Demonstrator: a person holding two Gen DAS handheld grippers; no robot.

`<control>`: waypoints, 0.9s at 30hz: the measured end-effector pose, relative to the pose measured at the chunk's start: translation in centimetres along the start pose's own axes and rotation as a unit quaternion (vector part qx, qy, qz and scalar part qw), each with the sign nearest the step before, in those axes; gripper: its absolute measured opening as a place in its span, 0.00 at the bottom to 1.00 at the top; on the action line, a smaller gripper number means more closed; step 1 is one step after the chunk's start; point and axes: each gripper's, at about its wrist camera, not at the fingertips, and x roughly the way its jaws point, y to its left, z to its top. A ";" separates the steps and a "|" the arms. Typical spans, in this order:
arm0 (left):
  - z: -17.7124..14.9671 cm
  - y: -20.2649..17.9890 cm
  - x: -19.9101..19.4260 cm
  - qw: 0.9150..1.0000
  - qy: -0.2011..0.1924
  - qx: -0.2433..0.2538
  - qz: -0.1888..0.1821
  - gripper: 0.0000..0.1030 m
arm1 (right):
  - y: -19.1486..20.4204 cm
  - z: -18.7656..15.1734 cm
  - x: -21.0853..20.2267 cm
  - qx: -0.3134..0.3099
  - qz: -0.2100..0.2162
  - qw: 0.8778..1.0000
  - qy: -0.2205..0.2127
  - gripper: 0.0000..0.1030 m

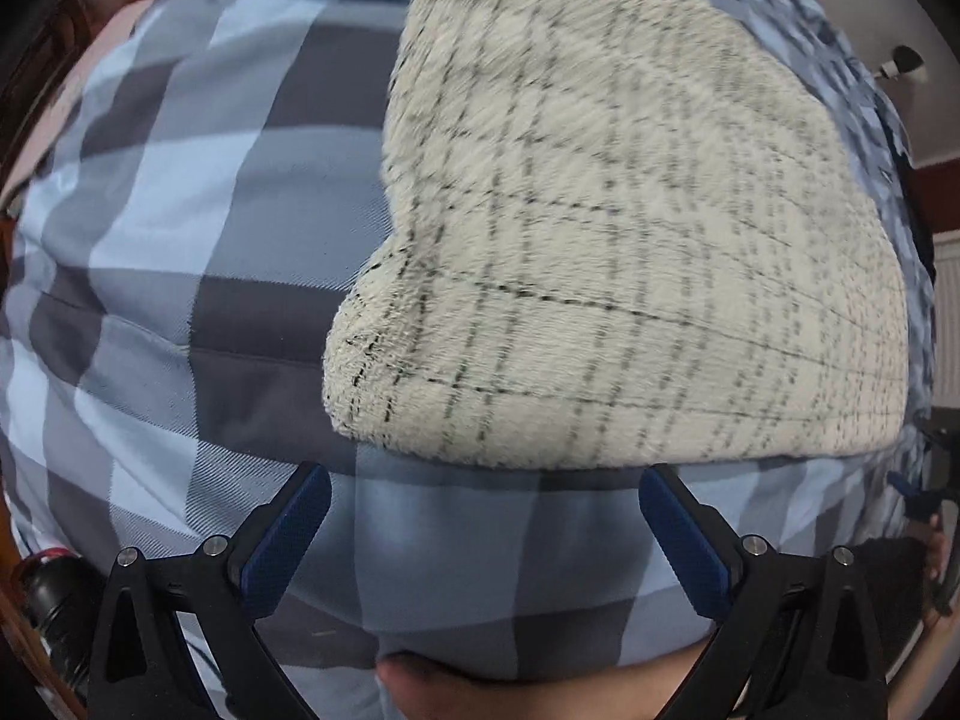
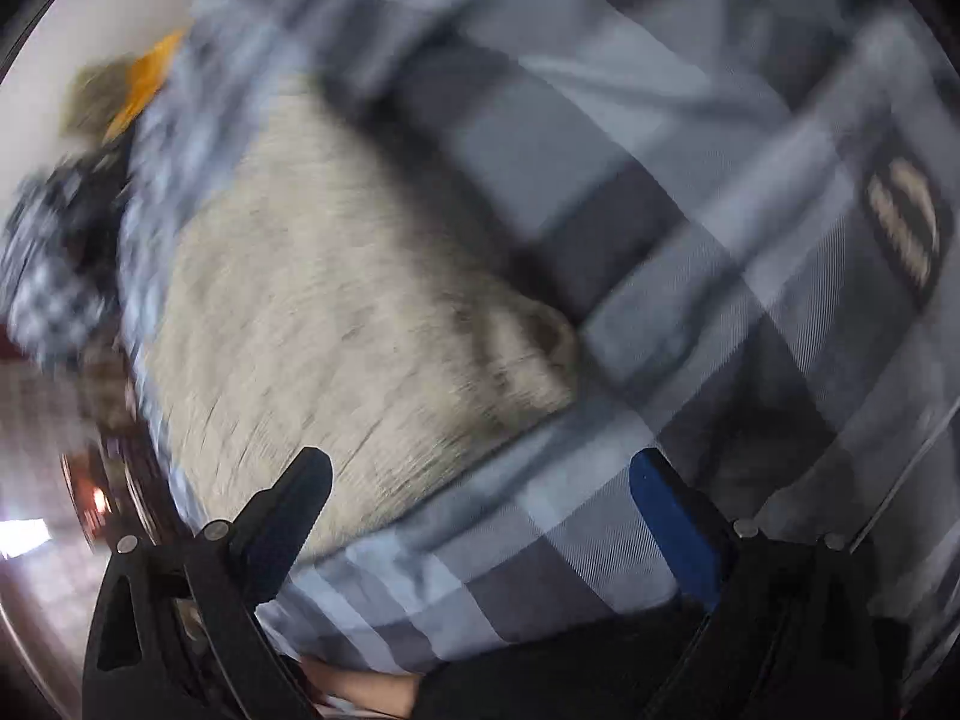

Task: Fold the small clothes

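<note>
A cream fuzzy garment with a thin black grid pattern (image 1: 630,240) lies folded on a blue and grey checked bedcover (image 1: 180,240). My left gripper (image 1: 483,483) is open and empty, just in front of the garment's near edge. In the right wrist view the same cream garment (image 2: 312,324) lies blurred at the left and centre. My right gripper (image 2: 480,474) is open and empty, above the bedcover (image 2: 720,240) just past the garment's near corner.
A dark striped item (image 2: 906,228) lies on the cover at the far right. An orange and brown object (image 2: 132,90) and a checked cloth (image 2: 54,252) sit at the bed's far left edge. A dark cylinder (image 1: 54,606) lies at the lower left.
</note>
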 end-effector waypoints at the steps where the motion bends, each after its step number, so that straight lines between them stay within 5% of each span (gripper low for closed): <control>1: 0.2 0.5 0.4 1.000 0.005 -0.007 -0.004 1.00 | -0.2 0.6 0.5 0.014 0.000 1.000 0.006 0.95; 5: 0.8 1.6 1.5 0.999 0.011 -0.006 0.030 1.00 | -0.1 1.8 1.9 0.020 -0.003 0.999 0.027 0.95; 9: 1.4 2.3 1.9 1.000 0.011 -0.013 0.000 1.00 | 1.1 2.1 3.4 -0.007 0.007 0.998 0.059 0.95; 17: 2.3 2.2 2.0 1.000 0.005 -0.006 0.013 0.99 | 3.6 2.2 4.1 -0.060 -0.008 0.998 0.028 0.95; 19: 2.2 1.5 2.4 0.999 0.007 0.005 0.031 0.88 | 4.7 1.6 4.1 -0.090 -0.020 0.996 0.014 0.86; 20: 2.2 1.4 2.4 0.999 0.006 0.009 0.037 0.83 | 5.1 1.3 4.0 -0.105 -0.036 0.994 0.006 0.70; 22: 1.8 0.8 2.5 0.999 0.005 0.009 0.033 0.54 | 5.5 0.7 3.8 -0.135 -0.064 0.989 -0.011 0.61; 27: 1.1 -0.2 1.6 0.999 0.003 0.022 0.025 0.36 | 6.8 -0.3 3.9 -0.172 -0.107 0.978 -0.044 0.38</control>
